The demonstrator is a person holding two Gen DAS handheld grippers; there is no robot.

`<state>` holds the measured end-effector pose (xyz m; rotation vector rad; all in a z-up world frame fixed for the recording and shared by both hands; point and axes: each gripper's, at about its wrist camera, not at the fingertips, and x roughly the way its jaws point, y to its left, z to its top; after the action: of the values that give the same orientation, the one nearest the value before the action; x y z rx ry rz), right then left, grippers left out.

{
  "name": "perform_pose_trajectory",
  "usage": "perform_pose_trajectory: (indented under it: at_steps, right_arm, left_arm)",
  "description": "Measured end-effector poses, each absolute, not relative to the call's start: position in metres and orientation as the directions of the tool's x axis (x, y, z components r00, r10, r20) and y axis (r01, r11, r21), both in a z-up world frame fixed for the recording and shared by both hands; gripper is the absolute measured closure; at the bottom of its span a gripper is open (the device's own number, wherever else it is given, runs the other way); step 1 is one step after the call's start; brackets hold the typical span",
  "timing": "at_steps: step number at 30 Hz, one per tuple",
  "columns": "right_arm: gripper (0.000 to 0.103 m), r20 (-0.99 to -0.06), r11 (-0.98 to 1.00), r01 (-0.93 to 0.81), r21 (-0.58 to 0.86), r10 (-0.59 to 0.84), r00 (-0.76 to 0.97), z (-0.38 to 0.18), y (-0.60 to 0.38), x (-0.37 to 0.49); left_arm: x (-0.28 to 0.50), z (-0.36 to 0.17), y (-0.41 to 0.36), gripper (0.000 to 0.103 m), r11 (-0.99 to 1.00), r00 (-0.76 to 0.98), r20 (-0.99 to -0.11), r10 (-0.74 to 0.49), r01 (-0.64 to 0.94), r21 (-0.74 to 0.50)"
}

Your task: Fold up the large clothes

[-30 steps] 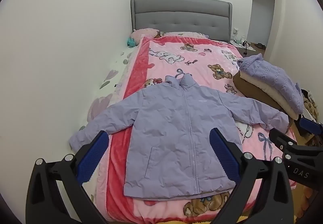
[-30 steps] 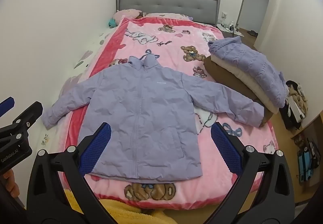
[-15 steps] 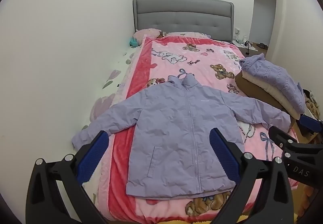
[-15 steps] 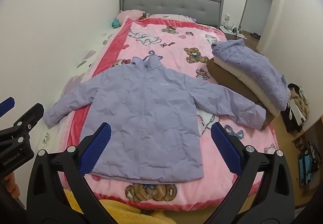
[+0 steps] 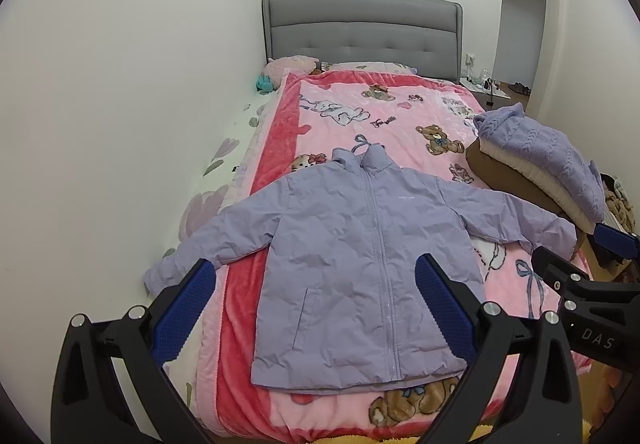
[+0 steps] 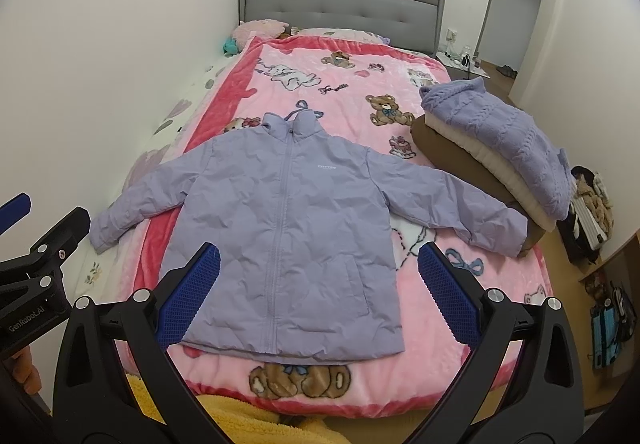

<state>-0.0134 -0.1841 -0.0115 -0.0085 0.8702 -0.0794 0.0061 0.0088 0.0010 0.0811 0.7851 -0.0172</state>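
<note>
A lilac zip jacket (image 5: 360, 264) lies flat and face up on the pink bear blanket (image 5: 400, 115), sleeves spread, collar toward the headboard; it also shows in the right wrist view (image 6: 288, 228). My left gripper (image 5: 316, 280) is open and empty, held above the foot of the bed over the jacket's hem. My right gripper (image 6: 318, 268) is open and empty, also above the hem. The right gripper shows in the left wrist view (image 5: 584, 296) at the right edge; the left gripper shows in the right wrist view (image 6: 36, 272) at the left edge.
A stack of folded clothes (image 6: 496, 147) topped by a lilac knit sits on the bed's right side, by the jacket's right sleeve. A white wall runs along the bed's left. Grey headboard (image 6: 340, 7) and pillows at the far end. Bags (image 6: 592, 211) on the floor at right.
Both grippers have drawn back and risen slightly, so the jacket sits a little lower and smaller in both views. Jaws stay open. The jacket has not moved.
</note>
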Motion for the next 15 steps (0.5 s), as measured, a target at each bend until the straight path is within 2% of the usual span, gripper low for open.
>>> perform_pose_trajectory:
  at_steps: [15]
  right_arm:
    - [0.008, -0.761, 0.997, 0.066, -0.04, -0.073, 0.645, -0.0122, -0.1818, -0.0135]
  left_arm:
    - [-0.0055, -0.002, 0.0107, 0.005, 0.996, 0.714, -0.7, 0.03, 0.034, 0.078]
